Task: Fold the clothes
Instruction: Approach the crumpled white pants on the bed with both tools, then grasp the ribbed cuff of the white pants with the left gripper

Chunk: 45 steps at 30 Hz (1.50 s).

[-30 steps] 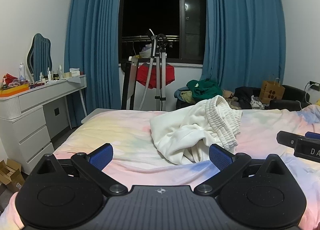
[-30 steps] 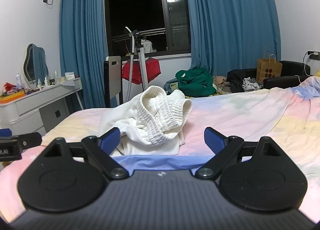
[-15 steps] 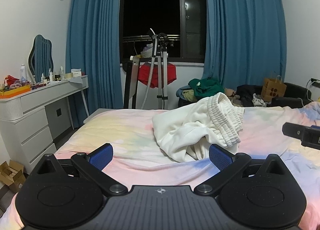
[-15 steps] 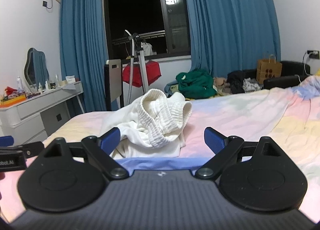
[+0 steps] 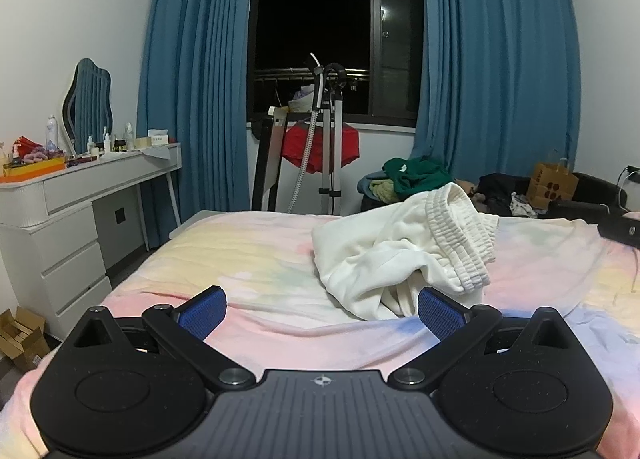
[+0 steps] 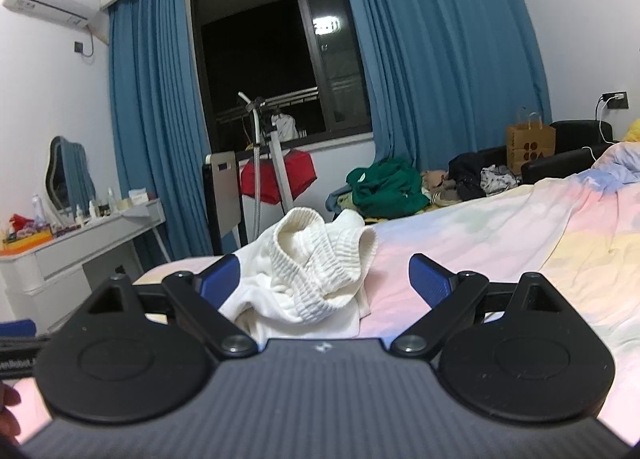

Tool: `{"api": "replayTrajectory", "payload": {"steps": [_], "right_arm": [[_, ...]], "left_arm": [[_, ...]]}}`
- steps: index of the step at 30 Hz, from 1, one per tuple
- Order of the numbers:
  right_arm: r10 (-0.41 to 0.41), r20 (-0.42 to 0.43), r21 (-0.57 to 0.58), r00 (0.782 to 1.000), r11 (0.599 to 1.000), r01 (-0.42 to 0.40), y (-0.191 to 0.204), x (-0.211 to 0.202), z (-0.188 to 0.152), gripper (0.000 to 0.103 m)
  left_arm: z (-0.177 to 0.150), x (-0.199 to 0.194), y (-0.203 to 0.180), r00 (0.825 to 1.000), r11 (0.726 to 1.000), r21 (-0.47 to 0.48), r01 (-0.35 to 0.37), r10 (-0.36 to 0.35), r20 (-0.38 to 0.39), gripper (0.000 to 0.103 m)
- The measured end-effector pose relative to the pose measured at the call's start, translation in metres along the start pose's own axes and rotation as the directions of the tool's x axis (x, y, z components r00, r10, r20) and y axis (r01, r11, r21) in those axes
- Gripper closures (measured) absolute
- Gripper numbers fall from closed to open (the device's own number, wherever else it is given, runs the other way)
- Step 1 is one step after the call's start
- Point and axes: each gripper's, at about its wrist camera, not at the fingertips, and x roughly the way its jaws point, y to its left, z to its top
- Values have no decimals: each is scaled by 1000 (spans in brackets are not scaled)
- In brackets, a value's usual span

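From my left wrist camera, the left gripper (image 5: 322,310) has its jaws spread wide apart with nothing between them, hovering low over the bed (image 5: 240,255) and its pastel tie-dye sheet. The white garment (image 5: 404,247) lies crumpled in a heap on the bed ahead and a little to the right of centre, its ribbed waistband (image 5: 456,235) bunched up on the top and right side. My right-hand blue pad (image 5: 440,313) sits just in front of the garment's near edge; I cannot tell whether it touches the cloth. At the far right edge I see part of the right gripper (image 5: 620,229), above the sheet and well apart from the garment. Beyond the bed stand a white dressing table (image 5: 80,195) on the left, blue curtains (image 5: 196,79), a dark window and a garment steamer (image 5: 324,139) with a red cloth (image 5: 320,147) hanging by it.

From my right wrist camera, the right gripper (image 6: 324,279) also has its jaws wide apart, holding nothing. The white garment (image 6: 316,271) fills the gap between the pads from this angle, with the ribbed waistband (image 6: 316,255) standing up in a loop. The left blue pad (image 6: 222,279) overlaps the garment's edge in view. A green garment (image 6: 384,191) lies in a pile beyond the bed, with a paper bag (image 6: 530,147) further right.
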Motion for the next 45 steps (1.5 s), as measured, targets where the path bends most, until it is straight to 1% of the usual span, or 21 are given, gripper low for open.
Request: {"api": "replayTrajectory", "payload": {"steps": [4,7,9,12,14,19,25,27,29,31,32,35,36,37,38,39,40,42,44,45], "right_arm": [[-10,17,-2,1000,1000,10,-2,0,0,10],[-18,-8,3,1000,1000,18,-5,1,1,10],[-33,-50,17,998,999,34,-8,3,2,10],[-26,-96,77,995,996,33,-18,6,4,10],[-20,-108,107,994,994,32,-24,8,3,10],[-41,-154,161,987,985,66,-42,16,-5,10],[-51,-172,230,984,969,90,-63,27,-13,10],[-57,-190,234,980,967,101,-68,34,-17,10],[-55,-214,237,975,966,106,-72,44,-22,10],[-53,-231,238,971,965,110,-73,52,-26,10],[-52,-238,238,970,965,110,-74,55,-29,10],[-32,-253,249,967,963,97,-77,66,-35,10],[-24,-260,258,965,962,94,-77,69,-37,10],[-16,-266,267,964,960,90,-78,72,-39,10],[-8,-273,276,962,957,86,-79,75,-40,10],[0,-277,287,961,954,83,-80,78,-41,10],[5,-278,292,960,953,79,-80,80,-42,10],[16,-282,300,959,951,72,-79,83,-44,10],[12,-284,284,959,956,72,-77,85,-45,10],[10,-283,278,959,958,72,-77,85,-45,10]], "left_arm": [[-5,8,-2,1000,1000,-9,14,-14,-14,2],[-6,19,-8,999,1000,-2,14,-14,-37,2],[-4,33,-15,998,1000,18,20,-19,-56,2],[6,65,-26,993,999,4,47,-46,-108,2],[17,89,-36,991,999,9,53,-52,-124,2],[46,151,-72,990,994,75,76,-67,-124,2],[81,227,-122,989,984,152,94,-75,-125,2],[87,252,-139,988,977,194,89,-62,-138,2],[92,275,-154,987,970,228,80,-46,-153,5],[96,296,-167,986,966,247,70,-29,-166,12],[97,306,-173,985,964,257,65,-20,-173,12],[102,327,-190,990,956,286,62,-23,-140,19],[103,333,-195,990,953,297,59,-19,-139,27],[105,339,-201,990,951,305,57,-13,-142,38],[106,346,-206,989,948,314,54,-8,-146,43],[107,351,-208,987,951,303,57,-8,-161,57],[108,356,-210,984,957,284,61,-9,-180,73],[111,356,-209,982,967,248,56,-9,-187,78],[113,346,-205,986,973,228,47,-8,-167,88],[114,339,-202,988,974,223,42,-7,-157,90]]}}
